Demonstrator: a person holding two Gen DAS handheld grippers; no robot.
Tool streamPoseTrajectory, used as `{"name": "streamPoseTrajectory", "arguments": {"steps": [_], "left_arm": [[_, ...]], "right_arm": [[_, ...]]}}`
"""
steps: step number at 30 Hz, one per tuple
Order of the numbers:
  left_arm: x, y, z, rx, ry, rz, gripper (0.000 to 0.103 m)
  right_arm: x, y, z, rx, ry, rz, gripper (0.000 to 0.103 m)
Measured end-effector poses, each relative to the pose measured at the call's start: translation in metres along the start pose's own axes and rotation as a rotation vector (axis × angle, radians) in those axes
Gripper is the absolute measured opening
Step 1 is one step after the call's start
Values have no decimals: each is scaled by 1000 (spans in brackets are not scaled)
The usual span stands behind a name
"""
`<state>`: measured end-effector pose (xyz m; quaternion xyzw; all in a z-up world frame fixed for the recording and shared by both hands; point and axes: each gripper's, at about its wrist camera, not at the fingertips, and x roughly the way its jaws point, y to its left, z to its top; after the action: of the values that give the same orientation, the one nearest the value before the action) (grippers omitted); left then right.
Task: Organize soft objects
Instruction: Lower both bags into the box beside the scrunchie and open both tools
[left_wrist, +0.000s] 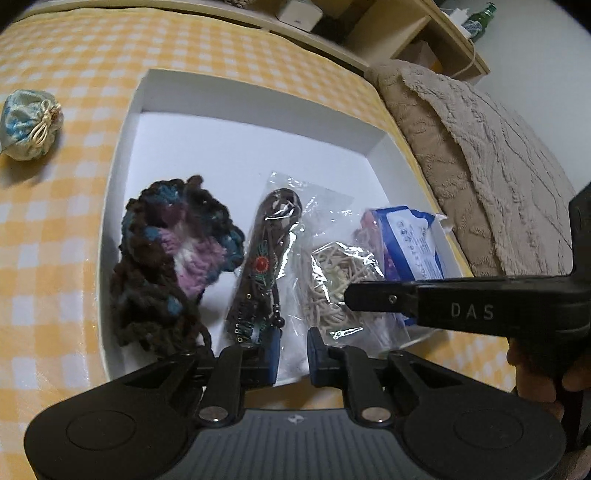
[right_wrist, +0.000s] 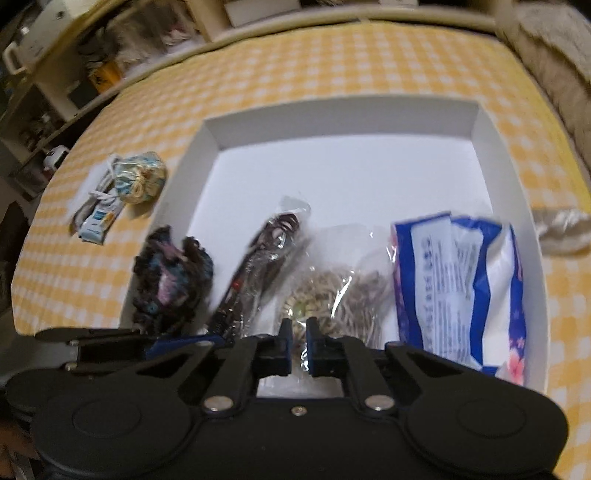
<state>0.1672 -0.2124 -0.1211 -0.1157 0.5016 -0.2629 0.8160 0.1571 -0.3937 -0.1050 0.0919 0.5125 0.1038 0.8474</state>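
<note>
I have a white box (right_wrist: 524, 206) on the checked cloth (right_wrist: 332, 62); in it, left to right, lie the yarn (left_wrist: 173, 258), a dark strap in plastic (left_wrist: 258, 266), a bag of cord (right_wrist: 332, 295) and a blue packet (right_wrist: 461, 284); my right gripper (right_wrist: 299, 332) is nearly closed, its pads pinching the clear film of the cord bag, which sits at 12 o'clock from it; my left gripper (left_wrist: 293, 345) stands slightly apart, holding nothing, the strap's near end at its 11 o'clock, the yarn at 10; a tied pouch (left_wrist: 31, 125) lies outside the box at 10 o'clock
</note>
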Motion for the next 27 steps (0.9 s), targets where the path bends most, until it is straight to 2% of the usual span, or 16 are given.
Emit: {"name": "streamPoseTrajectory", "arguments": {"steps": [3,9,16,19,24,27], "left_arm": [[1,-3,-2,20,3,2,16],[-17,-16,4,84,-47,24,20],[-53,-26,9,143,-111,78,56],[-67,-28,10,155,-136,97,69],[-89,-26,7,170,-171,126,80],[-101,-25,6,178,-183,139,87]], "right_arm": [[-2,-1,-1,6,-7,5,6],[-27,2,-3,11,-89,1,15],[-64,9,-10,24,-181,-13,27],[-80,11,-15,39,-219,-21,40],[-104,19,-26,35,-276,-26,63],[-117,23,-33,28,-306,-49,71]]}}
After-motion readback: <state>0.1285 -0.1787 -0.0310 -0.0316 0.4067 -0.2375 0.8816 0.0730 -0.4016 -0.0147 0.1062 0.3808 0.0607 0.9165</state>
